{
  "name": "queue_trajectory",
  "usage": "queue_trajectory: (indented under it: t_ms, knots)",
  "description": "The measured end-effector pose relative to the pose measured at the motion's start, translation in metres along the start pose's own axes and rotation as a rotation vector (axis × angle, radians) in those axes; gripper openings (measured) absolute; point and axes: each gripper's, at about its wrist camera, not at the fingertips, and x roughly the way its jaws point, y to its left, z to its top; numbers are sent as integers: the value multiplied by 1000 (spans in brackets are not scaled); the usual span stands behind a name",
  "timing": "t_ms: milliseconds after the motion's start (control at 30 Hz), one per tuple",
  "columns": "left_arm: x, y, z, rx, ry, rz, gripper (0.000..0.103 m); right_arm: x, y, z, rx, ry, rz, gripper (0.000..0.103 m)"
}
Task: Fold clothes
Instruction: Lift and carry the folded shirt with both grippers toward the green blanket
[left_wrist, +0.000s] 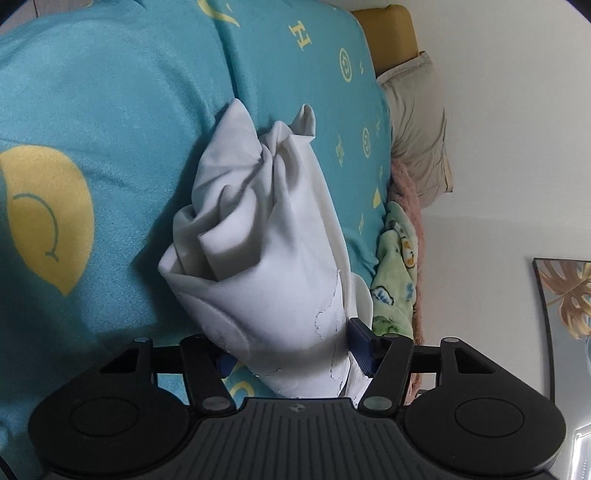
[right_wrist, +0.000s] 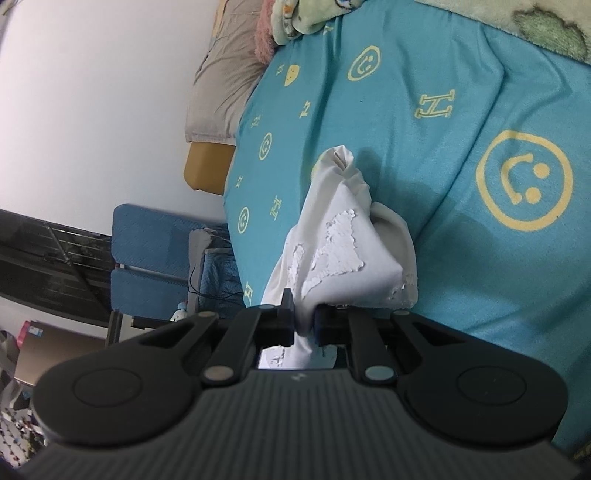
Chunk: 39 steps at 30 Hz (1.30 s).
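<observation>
The bed (left_wrist: 110, 110) is the biggest thing here. It has a blue sheet (right_wrist: 461, 277) with yellow smiley faces and letters on it. Behind the bed is a plain white wall (left_wrist: 498, 129).

A grey pillow (left_wrist: 417, 129) lies at the end of the bed, by the wall. Next to it is a fluffy green blanket (left_wrist: 395, 277) with little cartoon pictures, and a pink fuzzy one (left_wrist: 406, 195) beside that. In the right wrist view a blue chair (right_wrist: 147, 258) stands by the bed.

A white shirt (left_wrist: 266, 229) sits bunched up in the middle of the sheet. It has a rough white patch (right_wrist: 340, 247) on the front.

The left claw (left_wrist: 291, 354) is spread about half way, with a thick bundle of the shirt between its two fingers. The shirt touches the blue finger (left_wrist: 360, 347) on the right side. I cannot tell if the other finger presses on it too.

The right claw (right_wrist: 304, 325) is pressed almost together. It pinches a thin fold of the shirt tight between its fingers.
</observation>
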Motion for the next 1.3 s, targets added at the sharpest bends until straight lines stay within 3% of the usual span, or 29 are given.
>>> queue_trajectory:
  t_ms: [333,533,933,1133,1300]
  knots:
    - [4,-15,2,82,-32,40,42,-2,0,-4,-38,-10,-42,12]
    - [-5,-34,-3,109,-30,-5,33,-21,11,-8,-95,-48,-32,12]
    - [-41,-85,-31,160,49,-24,31,-96,35,-27,-135,-128,0,12]
    - [-66,-106,-42,170,79,-14,31,-119,36,-29,-95,-136,1,12]
    - [-59,-130,-48,200,93,-3,31,-130,35,-24,-74,-148,23,12]
